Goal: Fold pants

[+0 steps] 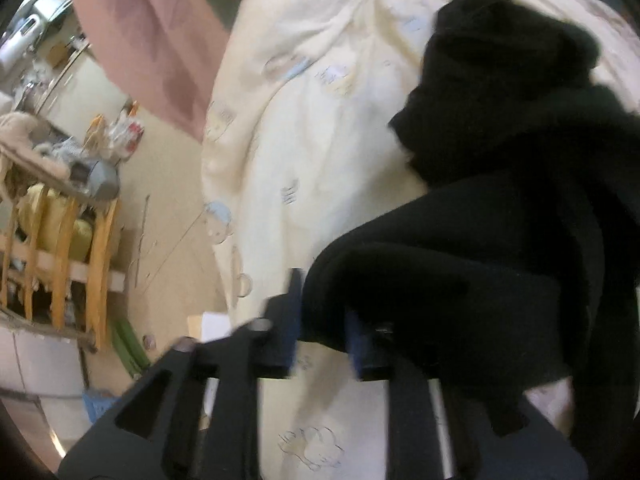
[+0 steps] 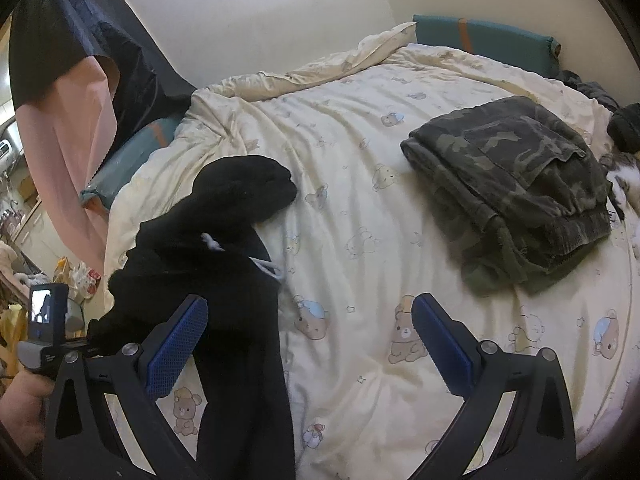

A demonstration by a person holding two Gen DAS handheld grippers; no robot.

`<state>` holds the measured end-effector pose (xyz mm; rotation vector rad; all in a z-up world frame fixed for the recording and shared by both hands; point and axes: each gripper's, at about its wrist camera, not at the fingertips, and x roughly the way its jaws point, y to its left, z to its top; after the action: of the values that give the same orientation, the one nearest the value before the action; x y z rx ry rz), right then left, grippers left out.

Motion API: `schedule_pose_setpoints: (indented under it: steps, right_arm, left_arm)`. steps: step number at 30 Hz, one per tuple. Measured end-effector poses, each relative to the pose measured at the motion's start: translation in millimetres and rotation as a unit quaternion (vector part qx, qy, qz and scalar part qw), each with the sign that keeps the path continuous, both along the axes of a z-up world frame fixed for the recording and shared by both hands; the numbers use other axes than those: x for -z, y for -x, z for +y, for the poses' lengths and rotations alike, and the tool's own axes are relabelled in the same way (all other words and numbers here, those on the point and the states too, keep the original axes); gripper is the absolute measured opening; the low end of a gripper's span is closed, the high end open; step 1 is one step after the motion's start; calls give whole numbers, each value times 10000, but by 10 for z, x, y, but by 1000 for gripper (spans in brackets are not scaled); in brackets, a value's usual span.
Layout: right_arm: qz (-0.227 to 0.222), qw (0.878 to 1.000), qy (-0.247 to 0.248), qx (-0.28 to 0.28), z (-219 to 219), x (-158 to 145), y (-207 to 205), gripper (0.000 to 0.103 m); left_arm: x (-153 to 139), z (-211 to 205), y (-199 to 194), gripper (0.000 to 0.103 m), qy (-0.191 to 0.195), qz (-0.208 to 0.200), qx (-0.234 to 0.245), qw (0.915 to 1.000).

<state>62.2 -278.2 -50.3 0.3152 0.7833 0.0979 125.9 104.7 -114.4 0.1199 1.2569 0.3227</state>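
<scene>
The cream bear-print duvet covers the bed, and its broad middle stretch lies bare between the two garments. In the left wrist view the duvet's left edge drops to a pale floor, where a wooden crib stands close by, heaped with clutter. A pink curtain hangs at the far left of the bed.

On the right half of the duvet lies a folded pair of camouflage pants, well apart from both grippers. A teal headboard cushion runs along the far edge.

The black pants lie crumpled along the left side of the bed, a white drawstring showing near the waist.

The right gripper stands wide open over the near part of the duvet; the black fabric passes just inside its left pad, not pinched. The left gripper is parted narrowly with a fold of the black pants between its pads (the picture is blurred, so whether the pads press on the cloth I cannot tell).
</scene>
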Motion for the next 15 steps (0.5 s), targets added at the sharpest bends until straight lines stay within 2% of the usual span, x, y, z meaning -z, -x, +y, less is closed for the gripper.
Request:
schedule_pose_setpoints:
  steps: [1,2,3,7,11,13,15]
  right_arm:
    - [-8,10000,-7,-13,7,-4,-5,103]
    - [-21,10000,-16,-27,12,-11,-10,103]
    - [-34,10000,-30,-37,13,-20,-13,103]
    - [-52,9999,-158,-20,-10,-46,-23,103]
    - [-45,9995,-312,-10,-52,-63,-39,103]
    - [-68,9994,-325,14,-72,-80,-44,103]
    - [-87,9992,-394,50,-110,-96,-44,103]
  left_arm:
    - [-38,-8,-9,43,64,-32,3,10000]
    - [-118,-35,20,54,199,-143,-6,9997]
    - [-199,-65,51,60,310,-242,-7,9992]
    - [-541,-372,108,61,479,-609,250,9967]
    - [-808,-916,147,66,531,-981,994,9888]
    - [-927,-1143,123,75,766,-1155,1330,9814]
    - [-999,-1435,99,99,846,-1324,1747,9720]
